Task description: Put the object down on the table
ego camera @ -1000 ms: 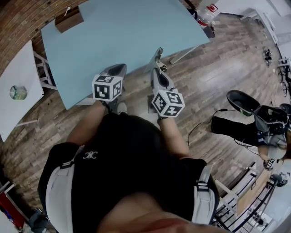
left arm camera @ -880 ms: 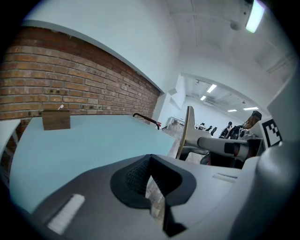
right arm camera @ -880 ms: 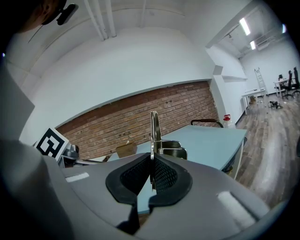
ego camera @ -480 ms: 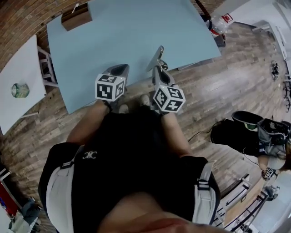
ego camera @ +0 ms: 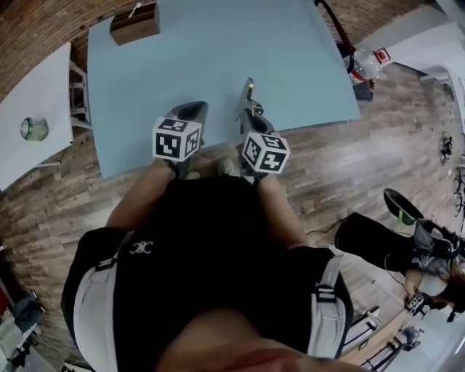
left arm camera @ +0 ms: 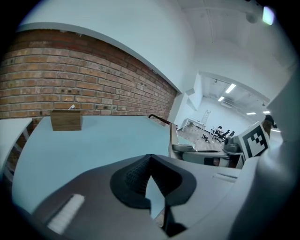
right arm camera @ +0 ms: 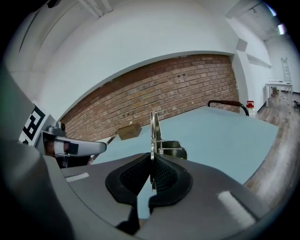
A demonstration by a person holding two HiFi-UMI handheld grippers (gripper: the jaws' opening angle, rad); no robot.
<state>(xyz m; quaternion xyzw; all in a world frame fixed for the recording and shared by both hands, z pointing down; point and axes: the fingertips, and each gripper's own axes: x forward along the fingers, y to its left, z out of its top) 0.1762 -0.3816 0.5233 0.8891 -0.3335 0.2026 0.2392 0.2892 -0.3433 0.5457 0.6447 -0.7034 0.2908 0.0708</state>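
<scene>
While your right gripper [right arm camera: 151, 164] has its jaws pinched tight on the thin metal object [right arm camera: 153, 129], held upright over the near part of the blue table [right arm camera: 225, 136], nothing is set down yet. Your left gripper [left arm camera: 149, 161] is closed on nothing. Lowering and letting go remain.

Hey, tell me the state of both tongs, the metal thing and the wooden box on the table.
Left tongs: shut, empty.
Right tongs: shut on the metal piece.
Metal piece: held upright over the table, near its front edge.
Wooden box: upright at the table's far end, untouched.
</scene>
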